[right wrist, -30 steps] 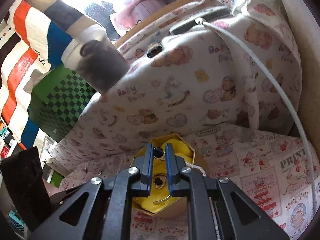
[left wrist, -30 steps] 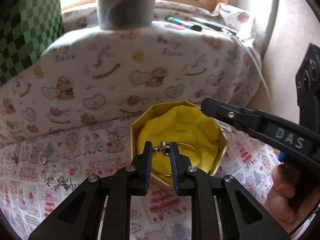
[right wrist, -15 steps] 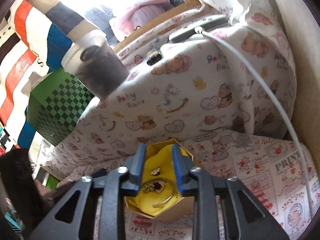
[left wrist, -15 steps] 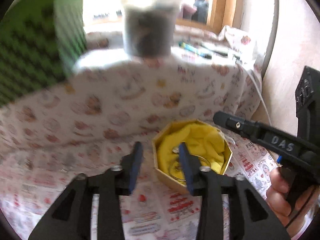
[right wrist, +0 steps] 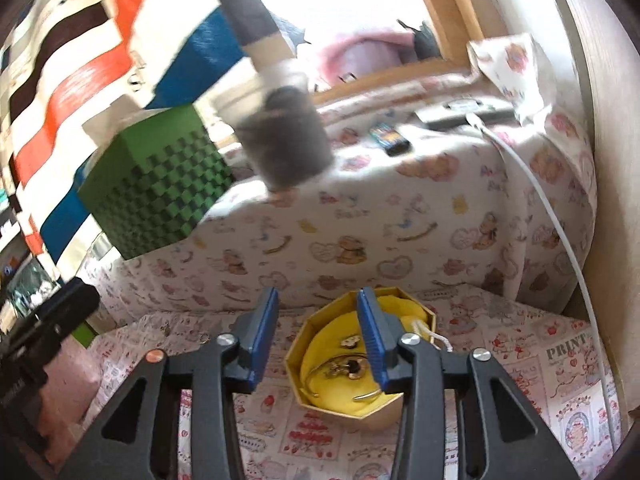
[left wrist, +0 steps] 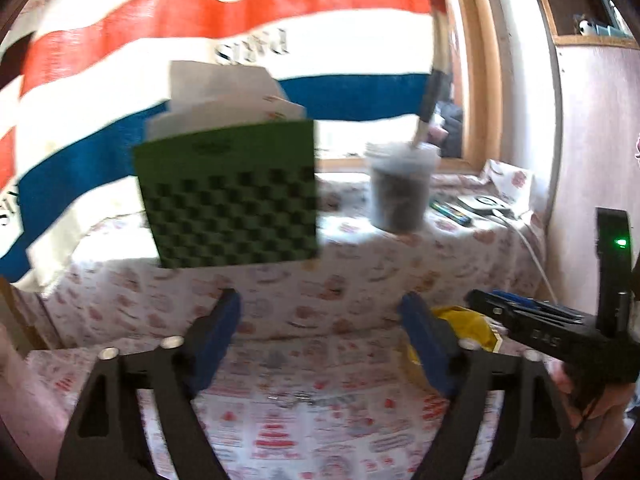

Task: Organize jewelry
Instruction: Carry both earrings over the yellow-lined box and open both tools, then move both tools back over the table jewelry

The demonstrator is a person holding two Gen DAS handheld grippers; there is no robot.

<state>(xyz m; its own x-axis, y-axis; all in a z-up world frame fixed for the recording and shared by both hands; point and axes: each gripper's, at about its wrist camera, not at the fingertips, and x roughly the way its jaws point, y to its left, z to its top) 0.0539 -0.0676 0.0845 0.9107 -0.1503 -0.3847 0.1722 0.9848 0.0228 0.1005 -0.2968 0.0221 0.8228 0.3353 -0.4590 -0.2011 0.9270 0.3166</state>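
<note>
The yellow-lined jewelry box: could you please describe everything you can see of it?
The jewelry box is a many-sided, gold-walled open container that looks like card, lined with crumpled yellow cloth. It sits upright on the printed tablecloth, at the foot of a teddy-print covered ledge. Inside lie small gold pieces and a thin bangle. A white cord rests at its right rim. The open right gripper hovers in front, hiding part of it.

A: The box [right wrist: 301, 354] is gold-rimmed with a bright yellow lining [right wrist: 320, 368], and gold pieces [right wrist: 347, 365] lie on it.

B: The cloth [right wrist: 440, 240] is white, printed with brown bears, hearts and pink cakes. The cube [right wrist: 154, 184]?

A: Green, checked with darker green. Behind it the bag [left wrist: 120, 80] runs in red, white and blue stripes.

B: Both grippers [right wrist: 318, 336] [left wrist: 320, 340] are black with blue pads [right wrist: 370, 334].
</note>
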